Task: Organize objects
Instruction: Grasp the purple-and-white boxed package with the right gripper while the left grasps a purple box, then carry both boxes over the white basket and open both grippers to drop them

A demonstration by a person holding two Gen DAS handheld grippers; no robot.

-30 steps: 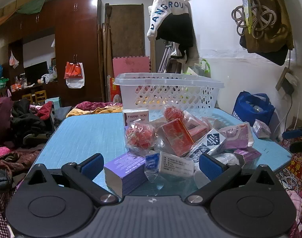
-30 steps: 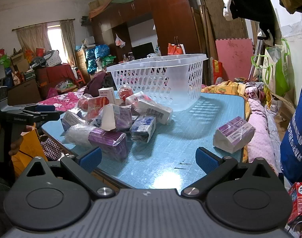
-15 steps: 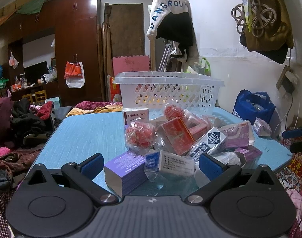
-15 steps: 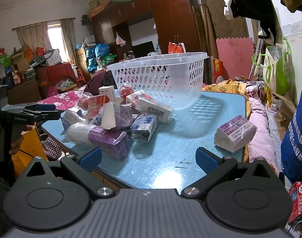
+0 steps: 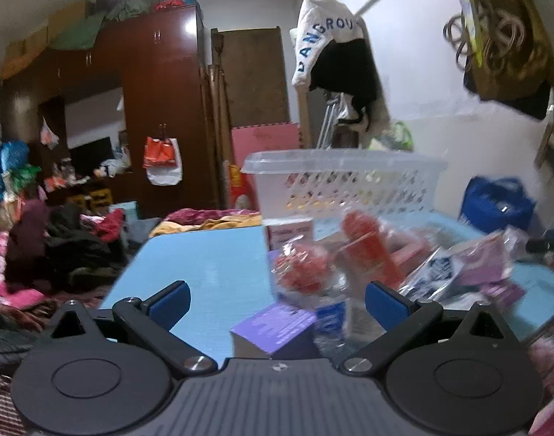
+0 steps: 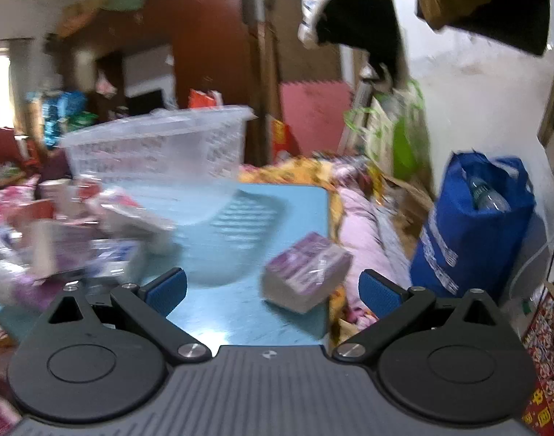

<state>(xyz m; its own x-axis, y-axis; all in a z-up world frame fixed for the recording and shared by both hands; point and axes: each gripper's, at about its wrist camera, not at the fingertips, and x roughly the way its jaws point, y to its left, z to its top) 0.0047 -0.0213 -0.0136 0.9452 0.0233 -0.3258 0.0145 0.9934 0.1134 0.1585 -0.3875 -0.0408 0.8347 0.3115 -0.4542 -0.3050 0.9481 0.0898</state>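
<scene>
packets and boxes lie in a heap on the blue table (image 5: 204, 269), which has a fine ribbed top. behind the heap stands one white plastic basket (image 5: 349, 181) with rows of small holes in its wall. in the left wrist view the left gripper (image 5: 277, 299) has its two blue-padded fingers spread wide, with nothing held. between them and near the table edge sits a purple box (image 5: 277, 327) with flat sides. just behind it is a round red thing in clear crinkly wrap (image 5: 300, 267), then a red box (image 5: 371, 250), and a small white box (image 5: 289, 232) stands upright near the basket. shiny pink packets (image 5: 488, 258) lie to the right. all of it is a bit blurred.

the right wrist view shows what the other does not: one purple and white wrapped pack (image 6: 306, 270) lying alone on the table, well apart from the heap, close to the table's far corner. the right gripper (image 6: 273, 290) has its fingers spread wide too, holding nothing, with this pack between them but farther off. the heap (image 6: 77, 239) is a smear at the left here, too blurred to count. a blue cloth bag (image 6: 473, 229) stands on the floor at the right, with a bottle top showing inside.
</scene>
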